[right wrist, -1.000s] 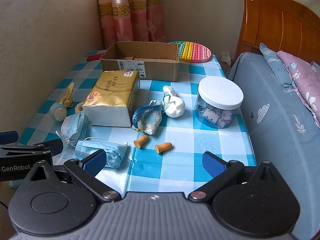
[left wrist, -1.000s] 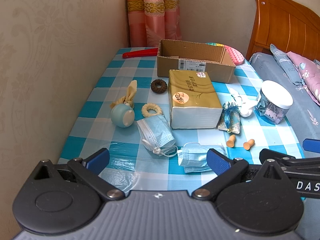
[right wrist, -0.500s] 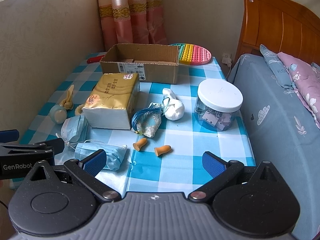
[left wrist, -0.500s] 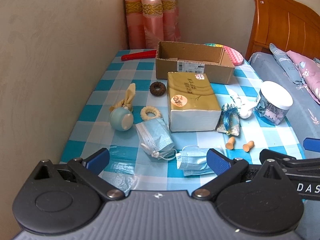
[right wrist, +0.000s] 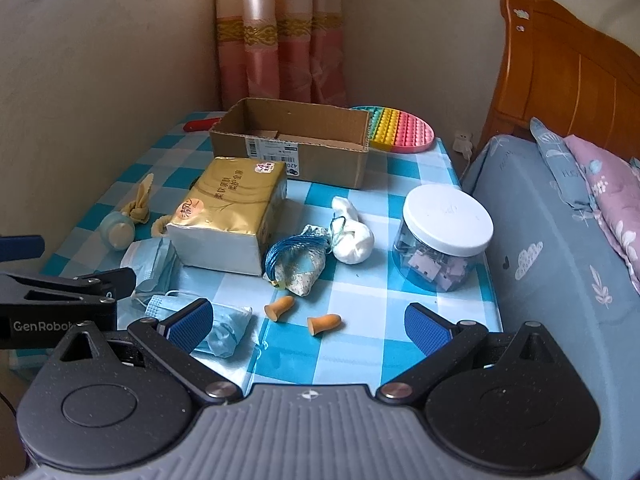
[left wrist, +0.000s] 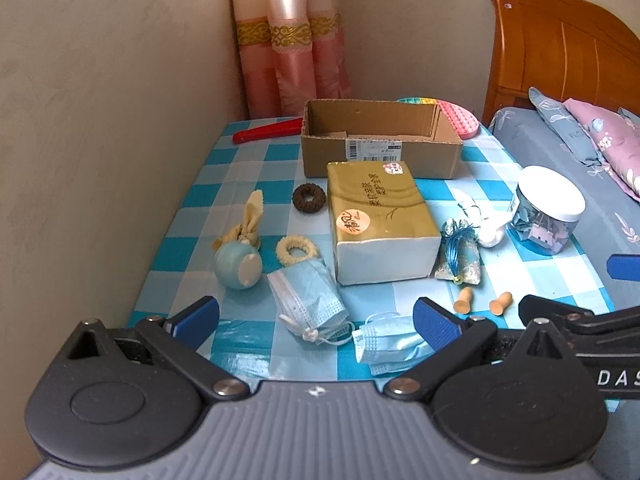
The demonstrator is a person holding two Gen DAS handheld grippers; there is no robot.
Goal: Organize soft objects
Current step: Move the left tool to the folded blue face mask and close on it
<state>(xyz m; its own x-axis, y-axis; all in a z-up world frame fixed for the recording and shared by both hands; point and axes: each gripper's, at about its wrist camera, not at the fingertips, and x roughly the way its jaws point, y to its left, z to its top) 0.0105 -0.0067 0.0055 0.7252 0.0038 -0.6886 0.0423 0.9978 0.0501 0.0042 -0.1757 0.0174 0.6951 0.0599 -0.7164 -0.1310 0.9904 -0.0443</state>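
Both sets of jaws stand wide apart with nothing between them: the left gripper [left wrist: 316, 318] sits low in its frame over the near edge of the blue-and-white checked tablecloth [left wrist: 256, 160], and the right gripper [right wrist: 306, 320] hangs likewise at lower centre of its own view.

The soft things lie scattered across the middle of the frames. Nearest are two pale blue pleated face masks. One folded mask [left wrist: 306, 290] lies at lower centre of the left view, its long axis running from upper left to lower right, with the knotted ear loops at its lower end. The other crumpled mask [left wrist: 386, 344] lies to its right, partly hidden behind the left gripper's right finger. Both should be very light and limp, so a pinch across the bunched pleats looks safer than taking a thin loop.

The gold-wrapped tissue pack [left wrist: 380, 220] at centre points its long axis toward the open brown cardboard box [left wrist: 380, 140] above it; it is bulky and will probably squash, and looks wider than either opening. The two orange foam earplugs [right wrist: 302, 316] are small and may roll or spring out. The cream hair scrunchie [left wrist: 296, 250] and dark brown scrunchie [left wrist: 309, 198] lie flat, best pinched across the ring.
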